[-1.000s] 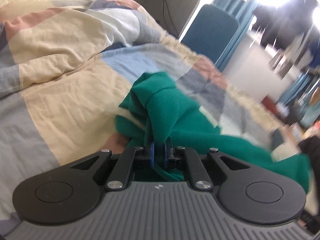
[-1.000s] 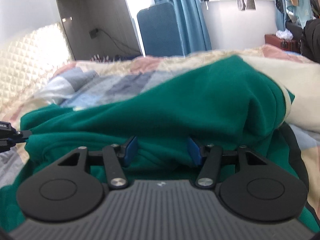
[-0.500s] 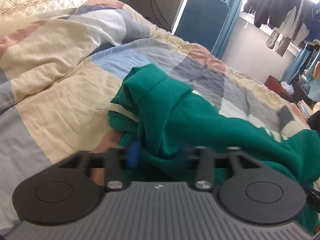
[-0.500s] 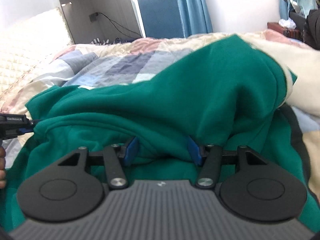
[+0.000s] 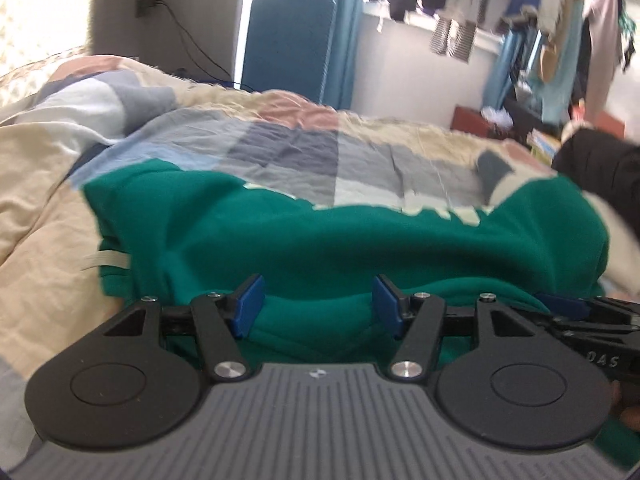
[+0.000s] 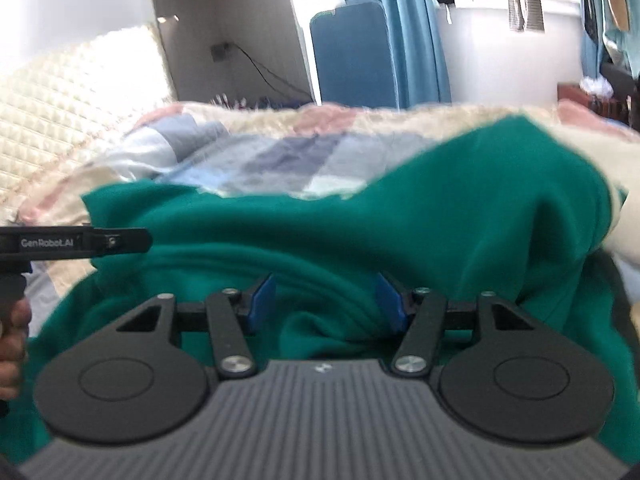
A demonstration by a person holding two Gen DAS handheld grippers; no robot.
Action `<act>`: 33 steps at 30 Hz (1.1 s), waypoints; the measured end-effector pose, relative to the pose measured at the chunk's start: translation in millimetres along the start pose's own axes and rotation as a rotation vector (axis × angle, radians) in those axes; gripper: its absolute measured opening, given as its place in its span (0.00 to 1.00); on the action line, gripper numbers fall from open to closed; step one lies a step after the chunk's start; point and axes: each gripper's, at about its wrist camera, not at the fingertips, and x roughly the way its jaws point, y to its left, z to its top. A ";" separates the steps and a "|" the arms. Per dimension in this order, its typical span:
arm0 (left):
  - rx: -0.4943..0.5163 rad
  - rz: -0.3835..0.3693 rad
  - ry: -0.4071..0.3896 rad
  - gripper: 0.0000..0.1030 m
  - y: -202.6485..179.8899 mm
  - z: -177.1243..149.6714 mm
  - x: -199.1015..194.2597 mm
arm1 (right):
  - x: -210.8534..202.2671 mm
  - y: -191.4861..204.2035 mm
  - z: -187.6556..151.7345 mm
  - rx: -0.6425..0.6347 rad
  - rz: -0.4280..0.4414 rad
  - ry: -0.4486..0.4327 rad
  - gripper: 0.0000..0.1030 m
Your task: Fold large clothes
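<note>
A patchwork quilt [image 5: 288, 152] in cream, pale blue, grey-blue and dusty pink covers the bed and fills the middle band of both views, rumpled into folds at the left of the left wrist frame. On it lies the green sweatshirt [image 5: 360, 248], the garment to be folded, spread in a wide bunched mass across the lower centre of the left wrist view; in the right wrist view the same green sweatshirt [image 6: 460, 216] rises to a hump at the right of the frame. A pale strap or drawstring [image 5: 105, 259] sticks out of its left edge.

Behind the bed, at the top of both frames, stand a blue upholstered panel [image 5: 289, 40], teal curtains [image 6: 416, 32] and a line of hanging clothes [image 5: 520, 0] against the bright window. A quilted cream headboard [image 6: 72, 92] fills the upper left of the right wrist view.

The left gripper [image 5: 318, 307] sits at the bottom centre of its frame, its blue pads [image 5: 249, 305] spread wide apart over a fold of green cloth, clasping nothing. The right gripper [image 6: 325, 305] is likewise splayed, its blue pads [image 6: 262, 300] on either side of a ridge of fabric without pinching it. Each gripper appears at the edge of the other's view.
</note>
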 end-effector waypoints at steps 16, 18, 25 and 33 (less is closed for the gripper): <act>0.022 0.039 0.090 0.63 2.3 -11.1 54.5 | 25.4 1.1 -11.4 -0.008 -0.020 0.018 0.58; 0.010 0.023 0.080 0.63 4.7 -7.4 40.7 | 19.8 0.5 -12.2 0.001 -0.013 0.009 0.58; -0.045 0.020 0.018 0.63 33.7 0.1 -52.2 | -35.0 -10.5 -4.4 0.066 0.003 0.001 0.57; -0.187 0.089 0.118 0.63 79.8 -23.9 -128.6 | -123.1 -25.2 -10.4 0.153 -0.119 -0.007 0.57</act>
